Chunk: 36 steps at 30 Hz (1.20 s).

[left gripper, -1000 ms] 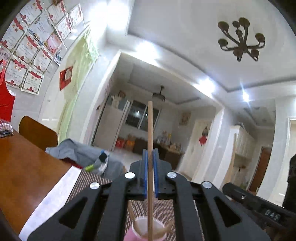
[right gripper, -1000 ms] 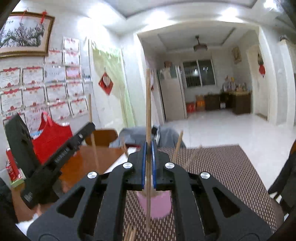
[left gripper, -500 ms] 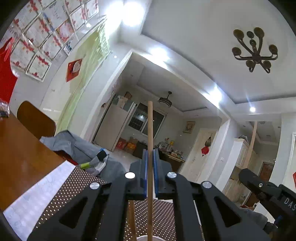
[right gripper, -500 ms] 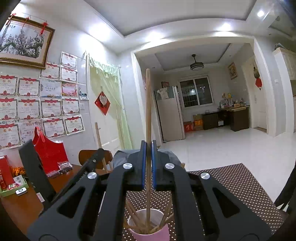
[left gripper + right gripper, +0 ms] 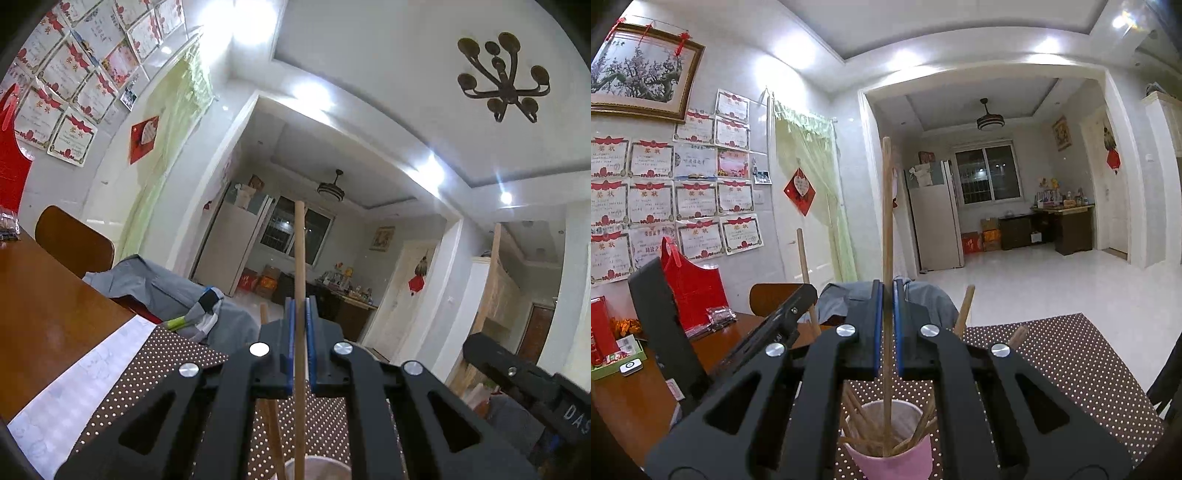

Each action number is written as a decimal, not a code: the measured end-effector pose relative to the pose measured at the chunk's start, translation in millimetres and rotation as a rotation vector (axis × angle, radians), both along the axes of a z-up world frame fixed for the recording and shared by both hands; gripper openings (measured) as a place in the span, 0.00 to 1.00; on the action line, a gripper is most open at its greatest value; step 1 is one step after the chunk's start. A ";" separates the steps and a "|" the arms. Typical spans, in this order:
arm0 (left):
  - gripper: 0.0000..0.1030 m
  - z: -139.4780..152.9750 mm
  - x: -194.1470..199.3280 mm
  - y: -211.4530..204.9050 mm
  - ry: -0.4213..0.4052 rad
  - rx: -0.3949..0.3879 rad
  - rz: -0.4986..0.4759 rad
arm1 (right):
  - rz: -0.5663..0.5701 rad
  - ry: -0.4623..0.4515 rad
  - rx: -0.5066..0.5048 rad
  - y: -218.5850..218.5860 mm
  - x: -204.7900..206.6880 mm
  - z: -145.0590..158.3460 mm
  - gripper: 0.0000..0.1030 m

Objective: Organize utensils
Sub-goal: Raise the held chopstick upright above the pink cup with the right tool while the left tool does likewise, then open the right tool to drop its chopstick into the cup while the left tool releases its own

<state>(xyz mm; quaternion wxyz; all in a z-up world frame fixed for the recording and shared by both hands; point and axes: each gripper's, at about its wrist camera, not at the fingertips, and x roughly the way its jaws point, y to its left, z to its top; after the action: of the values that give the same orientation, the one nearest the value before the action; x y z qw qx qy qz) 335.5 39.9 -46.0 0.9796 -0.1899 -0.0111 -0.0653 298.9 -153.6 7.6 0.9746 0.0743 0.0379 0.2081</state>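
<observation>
Looking along the left gripper (image 5: 300, 314), its jaws are clenched on a chopstick (image 5: 299, 251) that stands upright between the blue pads. The stick's lower end drops to the rim of a cup (image 5: 317, 469), which barely shows at the bottom edge of the view. A second stick (image 5: 271, 398) leans just left of the held one, behind the jaws. Under the cup lies a brown dotted mat (image 5: 166, 354) on the wooden counter (image 5: 40, 317), with a strip of white paper (image 5: 81, 384) along the mat's left side. The right gripper (image 5: 524, 373) shows at the lower right as a dark body, a stick rising above it. A chair back (image 5: 74, 243) and a grey cloth (image 5: 155, 284) stand past the counter's far edge.

From the right wrist, the right gripper (image 5: 886, 306) has its jaws clamped on another chopstick (image 5: 886, 206), also upright. Its lower end reaches down into the pink cup (image 5: 890, 458), which stands on the dotted mat (image 5: 1063, 358) right below the jaws and holds a loose bundle of sticks (image 5: 919, 428) leaning against its rim. The left gripper (image 5: 768, 328) comes in from the left, beside the cup, with its stick (image 5: 805, 266) sticking up. A red bag (image 5: 694, 284) stands on the counter (image 5: 628, 410) by the wall.
</observation>
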 end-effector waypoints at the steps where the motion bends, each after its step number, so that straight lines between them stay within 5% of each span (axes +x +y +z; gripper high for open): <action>1: 0.06 0.4 -1.0 -0.7 0.007 0.009 -0.005 | -0.002 0.002 -0.003 0.0 -0.8 -1.7 0.06; 5: 0.08 2.2 -6.5 -2.5 0.032 0.045 -0.025 | -0.010 0.020 -0.008 0.2 -2.9 -6.9 0.06; 7: 0.27 2.7 -8.8 -2.5 0.043 0.048 -0.028 | -0.015 0.025 -0.008 -0.9 -4.5 -8.9 0.06; 11: 0.29 6.2 -15.0 0.0 0.058 0.058 -0.027 | -0.023 0.030 -0.025 1.2 -10.9 -12.1 0.06; 16: 0.43 13.0 -26.1 3.8 0.070 0.072 -0.017 | -0.041 0.044 -0.041 3.2 -16.0 -15.2 0.06; 31: 0.54 38.2 -67.0 5.2 0.091 0.184 0.056 | -0.116 0.046 -0.076 6.1 -42.6 -7.6 0.09; 34: 0.58 45.0 -80.2 3.8 0.085 0.204 0.066 | -0.125 0.052 -0.073 3.0 -49.7 -3.5 0.19; 36: 0.58 49.5 -88.4 2.8 0.090 0.220 0.075 | -0.134 0.050 -0.068 1.0 -55.6 -0.9 0.45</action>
<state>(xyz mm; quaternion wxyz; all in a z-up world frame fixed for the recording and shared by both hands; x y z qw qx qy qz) 247.1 42.7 3.5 0.9957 -0.0835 0.0330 -0.0209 243.3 -152.6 6.7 0.9870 0.0486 0.0643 0.1391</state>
